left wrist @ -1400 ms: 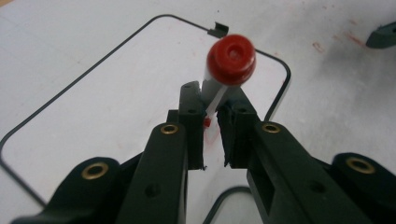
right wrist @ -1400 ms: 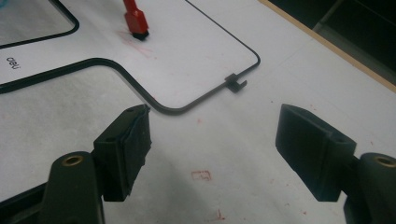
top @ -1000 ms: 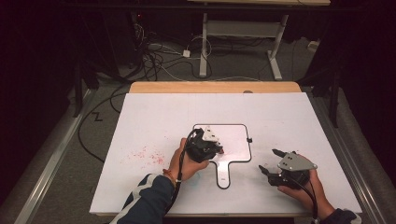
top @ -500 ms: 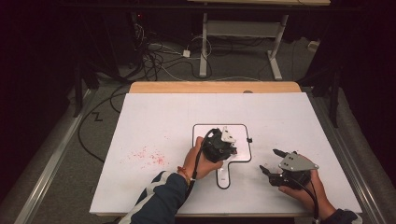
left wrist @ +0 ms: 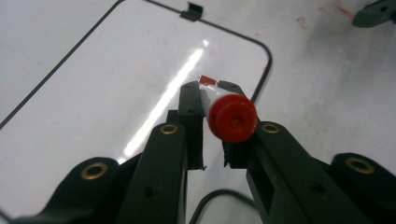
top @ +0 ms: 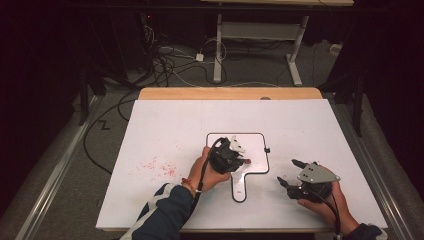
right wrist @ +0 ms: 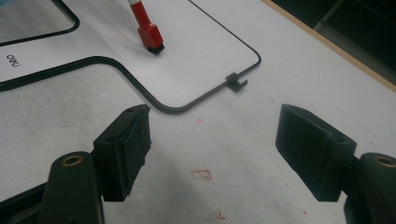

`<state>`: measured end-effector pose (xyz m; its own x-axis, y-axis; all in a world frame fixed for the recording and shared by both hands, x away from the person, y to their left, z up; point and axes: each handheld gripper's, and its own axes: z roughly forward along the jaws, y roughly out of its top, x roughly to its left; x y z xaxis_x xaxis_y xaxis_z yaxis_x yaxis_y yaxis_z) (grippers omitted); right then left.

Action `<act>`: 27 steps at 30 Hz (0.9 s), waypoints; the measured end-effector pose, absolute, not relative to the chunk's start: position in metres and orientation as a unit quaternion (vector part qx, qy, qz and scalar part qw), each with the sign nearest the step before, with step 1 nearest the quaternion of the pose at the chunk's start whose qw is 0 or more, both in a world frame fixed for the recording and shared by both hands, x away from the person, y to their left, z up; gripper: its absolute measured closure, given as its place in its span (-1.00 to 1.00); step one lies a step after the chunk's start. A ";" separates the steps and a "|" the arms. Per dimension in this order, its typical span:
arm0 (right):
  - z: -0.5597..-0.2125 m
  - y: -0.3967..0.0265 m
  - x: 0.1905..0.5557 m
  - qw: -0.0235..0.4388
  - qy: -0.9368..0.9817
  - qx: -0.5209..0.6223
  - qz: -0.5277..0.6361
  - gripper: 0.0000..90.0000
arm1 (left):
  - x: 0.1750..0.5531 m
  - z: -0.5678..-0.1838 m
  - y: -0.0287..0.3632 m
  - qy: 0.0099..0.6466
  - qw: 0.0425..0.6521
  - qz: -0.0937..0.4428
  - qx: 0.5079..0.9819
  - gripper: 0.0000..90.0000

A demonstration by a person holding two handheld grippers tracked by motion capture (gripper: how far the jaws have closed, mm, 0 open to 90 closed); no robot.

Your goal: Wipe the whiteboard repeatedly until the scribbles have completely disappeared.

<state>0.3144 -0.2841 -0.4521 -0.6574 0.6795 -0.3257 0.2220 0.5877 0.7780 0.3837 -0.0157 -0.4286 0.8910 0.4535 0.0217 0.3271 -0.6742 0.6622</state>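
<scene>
My left tool [left wrist: 212, 109] is clenched on the red marker [left wrist: 229, 114], tip down on the small whiteboard [top: 260, 145], while my right tool [top: 289, 172], released, idles on the desk [top: 165, 125] nearby.

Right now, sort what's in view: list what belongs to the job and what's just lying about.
In the job:
- red marker, clamped in the left gripper
- whiteboard, under the marker tip

Lying about or idle:
- right gripper, open, off the whiteboard
- red smudges on the table
- cables on the floor
</scene>
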 end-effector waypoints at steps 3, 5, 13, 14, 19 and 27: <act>-0.452 -0.285 0.314 0.314 0.834 0.269 0.365 -0.39 | 0.381 -0.428 -0.025 0.202 0.336 0.097 0.915 0.75; -0.452 -0.286 0.314 0.314 0.834 0.270 0.366 -0.39 | 0.382 -0.427 -0.024 0.204 0.335 0.093 0.915 0.75; -0.452 -0.287 0.314 0.315 0.833 0.273 0.364 -0.39 | 0.381 -0.432 0.014 0.232 0.349 0.086 0.904 0.75; -0.452 -0.286 0.314 0.314 0.834 0.272 0.363 -0.39 | 0.380 -0.432 0.018 0.235 0.349 0.086 0.903 0.75; -0.453 -0.282 0.314 0.312 0.837 0.268 0.361 -0.39 | 0.378 -0.432 0.034 0.242 0.349 0.081 0.902 0.75; -0.454 -0.283 0.314 0.310 0.839 0.268 0.359 -0.39 | 0.381 -0.431 0.030 0.242 0.345 0.084 0.903 0.74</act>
<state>0.3144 -0.2825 -0.4539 -0.6640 0.6725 -0.3269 0.2279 0.5984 0.7681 0.3807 0.0305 -0.4310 0.8692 0.4942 -0.0154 0.3788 -0.6455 0.6632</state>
